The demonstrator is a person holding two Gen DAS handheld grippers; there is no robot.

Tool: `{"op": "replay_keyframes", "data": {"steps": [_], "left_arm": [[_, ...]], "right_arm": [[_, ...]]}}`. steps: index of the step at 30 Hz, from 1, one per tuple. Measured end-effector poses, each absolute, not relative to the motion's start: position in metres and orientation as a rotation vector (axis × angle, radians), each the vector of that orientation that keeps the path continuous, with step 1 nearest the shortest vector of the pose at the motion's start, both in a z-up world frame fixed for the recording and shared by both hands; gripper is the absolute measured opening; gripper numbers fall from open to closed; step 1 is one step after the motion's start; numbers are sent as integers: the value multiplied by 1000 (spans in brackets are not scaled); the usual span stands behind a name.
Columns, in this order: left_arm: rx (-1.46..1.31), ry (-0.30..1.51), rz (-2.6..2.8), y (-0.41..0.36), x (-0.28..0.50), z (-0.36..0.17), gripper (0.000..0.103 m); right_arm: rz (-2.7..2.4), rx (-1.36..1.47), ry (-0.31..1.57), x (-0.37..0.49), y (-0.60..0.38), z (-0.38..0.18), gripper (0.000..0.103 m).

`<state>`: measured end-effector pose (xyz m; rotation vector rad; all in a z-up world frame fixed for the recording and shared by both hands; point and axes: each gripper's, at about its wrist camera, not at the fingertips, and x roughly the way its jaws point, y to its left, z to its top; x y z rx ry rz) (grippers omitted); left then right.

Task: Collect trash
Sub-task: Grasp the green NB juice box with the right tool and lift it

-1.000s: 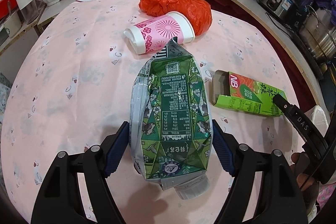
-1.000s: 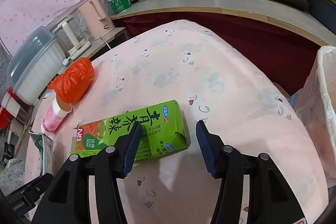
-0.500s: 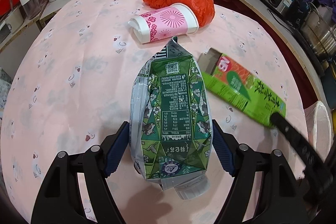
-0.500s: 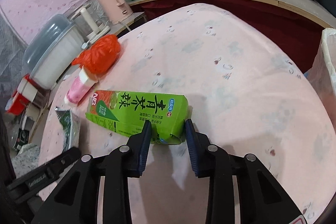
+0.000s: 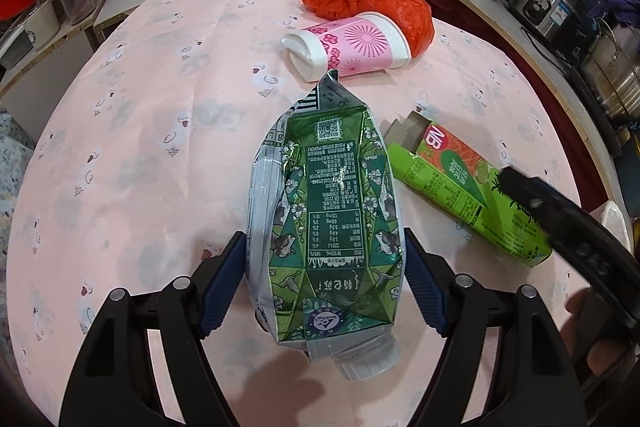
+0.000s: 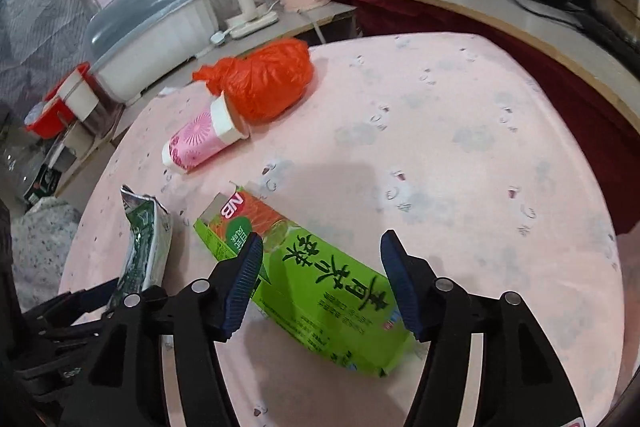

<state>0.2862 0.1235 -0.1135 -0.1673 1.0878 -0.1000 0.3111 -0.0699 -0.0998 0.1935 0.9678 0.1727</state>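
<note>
Your left tongs (image 5: 325, 281) grip the crushed dark-green carton (image 5: 334, 223) | your right tongs (image 6: 322, 281), jaws just opening, straddle the light-green box (image 6: 320, 291), seemingly untouched, on the tabletop (image 6: 440, 131).

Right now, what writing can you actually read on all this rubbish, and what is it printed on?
"NB": on the light green box, near its torn-open end.
Large Chinese characters run along that box.
"PLEASE DISPOSE PROPERLY", upside down: on the dark green carton.
Its nutrition table and code square: too small.
Pink cup: flowers only, no words.
</note>
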Motion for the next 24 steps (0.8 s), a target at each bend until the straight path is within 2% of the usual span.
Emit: {"op": "replay_keyframes", "data": {"steps": [5, 18, 21, 24], "left_arm": [[-170, 1087, -96, 128, 286, -113, 72], [-164, 1089, -108, 129, 270, -109, 72], [-159, 1083, -112, 129, 263, -105, 72], [-156, 1077, -116, 128, 257, -102, 72]], "right_arm": [[303, 172, 1039, 320, -54, -115, 66], [245, -75, 1035, 267, -15, -117, 63], [222, -84, 1025, 258, -14, -116, 53], [192, -20, 1026, 252, -25, -114, 52]]}}
